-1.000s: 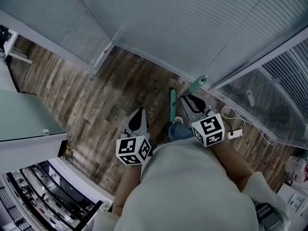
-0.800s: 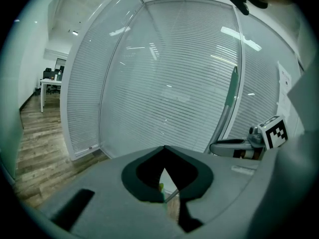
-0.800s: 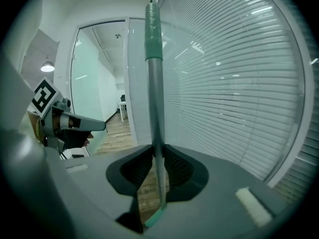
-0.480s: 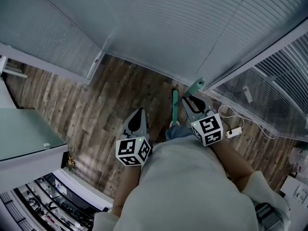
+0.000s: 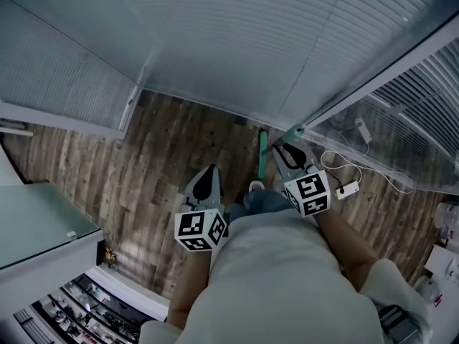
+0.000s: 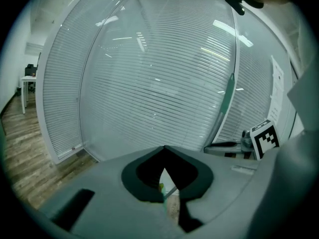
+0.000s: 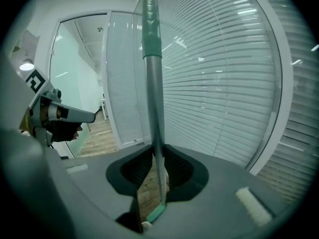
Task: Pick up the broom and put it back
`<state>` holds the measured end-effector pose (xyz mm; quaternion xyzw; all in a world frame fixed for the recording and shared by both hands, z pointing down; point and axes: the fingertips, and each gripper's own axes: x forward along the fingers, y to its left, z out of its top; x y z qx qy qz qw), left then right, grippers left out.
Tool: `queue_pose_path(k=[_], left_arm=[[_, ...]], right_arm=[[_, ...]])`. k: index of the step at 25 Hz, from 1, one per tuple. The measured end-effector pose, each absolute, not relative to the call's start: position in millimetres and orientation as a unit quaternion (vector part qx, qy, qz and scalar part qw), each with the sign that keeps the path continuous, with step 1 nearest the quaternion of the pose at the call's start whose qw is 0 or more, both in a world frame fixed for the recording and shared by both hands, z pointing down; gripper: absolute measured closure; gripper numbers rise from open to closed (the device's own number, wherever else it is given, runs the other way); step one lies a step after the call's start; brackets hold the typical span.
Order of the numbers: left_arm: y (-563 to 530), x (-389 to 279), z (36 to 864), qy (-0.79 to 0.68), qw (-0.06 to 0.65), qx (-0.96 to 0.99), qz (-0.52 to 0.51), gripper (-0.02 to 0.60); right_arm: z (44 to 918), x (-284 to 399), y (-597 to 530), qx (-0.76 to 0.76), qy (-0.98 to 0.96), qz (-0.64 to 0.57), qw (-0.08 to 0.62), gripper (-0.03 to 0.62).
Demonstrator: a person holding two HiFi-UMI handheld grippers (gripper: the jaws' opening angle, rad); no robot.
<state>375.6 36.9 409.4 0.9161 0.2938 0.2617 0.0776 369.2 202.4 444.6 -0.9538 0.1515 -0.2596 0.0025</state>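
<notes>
Wood-plank floor (image 5: 158, 156) runs across the middle of the head view, closed in along the top by glass walls with slatted blinds (image 5: 251, 41). A white cable (image 5: 349, 189) lies on the planks at the right, near the foot of the glass.

I have the right gripper (image 5: 285, 151) just right of centre in that frame, its marker cube facing up. In the right gripper view its jaws are part-way closed, clamped on the shaft of the broom (image 7: 154, 98). The shaft rises nearly upright from between the pads to its green grip at the top of the frame, with the blinds behind it. The broom's green lower end shows below the jaws, over the floor.

The left gripper (image 5: 204, 181) sits left of centre in the head view, well apart from the broom. In its own view the jaw tips meet, with only a thin slit below them, and I see nothing held there.
</notes>
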Motion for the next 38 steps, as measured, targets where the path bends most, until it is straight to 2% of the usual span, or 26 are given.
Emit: queue_pose_path(k=[17, 38], left_arm=[[90.4, 396.2, 471.1, 0.335, 0.064, 0.892, 0.295, 0.575], [154.6, 433.4, 530.0, 0.409, 0.043, 0.866, 0.284, 0.574]], right_arm=[[526.2, 382.2, 260.5, -0.95, 0.07, -0.301, 0.042, 0.511], [656.0, 380.4, 333.9, -0.936, -0.053, -0.34, 0.071, 0.511]])
